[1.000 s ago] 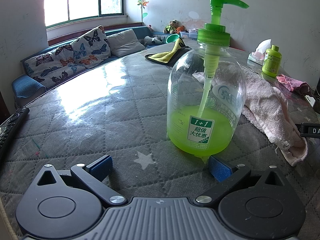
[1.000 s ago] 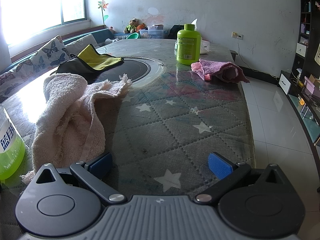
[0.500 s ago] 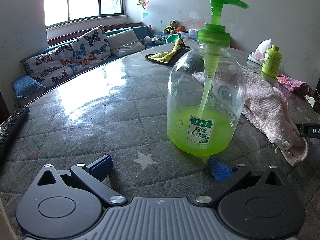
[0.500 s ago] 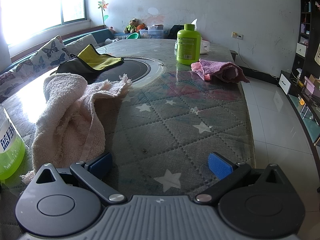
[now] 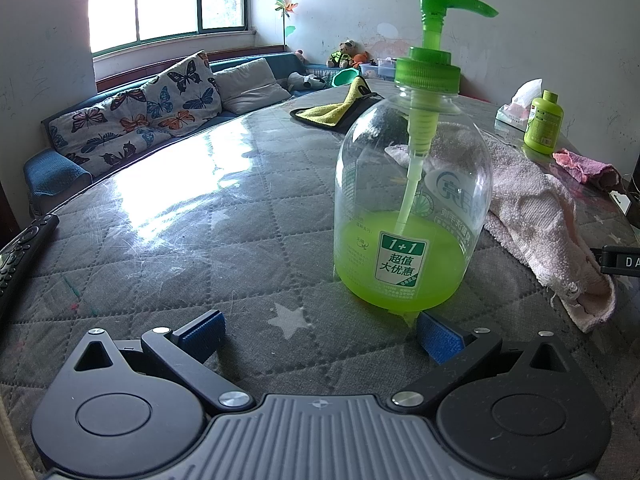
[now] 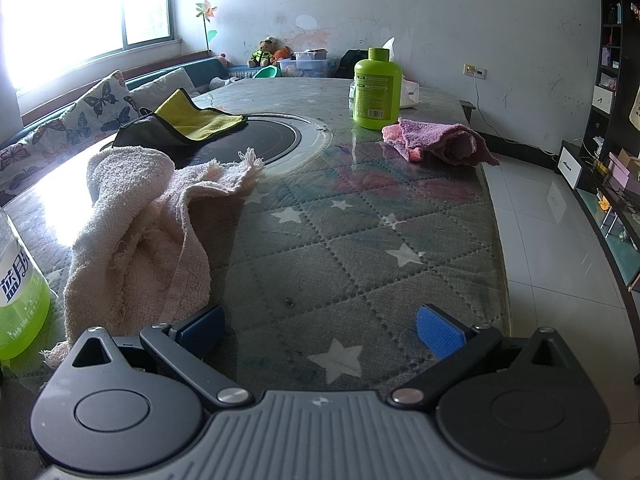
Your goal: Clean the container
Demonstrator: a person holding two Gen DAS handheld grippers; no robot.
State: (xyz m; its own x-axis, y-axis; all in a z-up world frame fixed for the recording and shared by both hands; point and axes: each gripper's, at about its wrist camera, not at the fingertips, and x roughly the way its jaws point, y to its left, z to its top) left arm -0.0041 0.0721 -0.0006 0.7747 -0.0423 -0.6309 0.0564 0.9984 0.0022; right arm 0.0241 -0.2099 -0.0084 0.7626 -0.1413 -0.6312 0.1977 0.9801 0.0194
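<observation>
Both of your grippers have their fingers spread wide, holding nothing. Your left gripper (image 5: pixel 318 334) sits low on the table (image 5: pixel 180 240), with the pump bottle (image 5: pixel 412 204) upright just ahead of its right fingertip. Your right gripper (image 6: pixel 320 330) has the pale pink towel (image 6: pixel 140 232) just beyond its left finger.

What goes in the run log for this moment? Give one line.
left gripper: open, empty | right gripper: open, empty | pump bottle: upright on table, untouched | pale towel: beside bottle
</observation>
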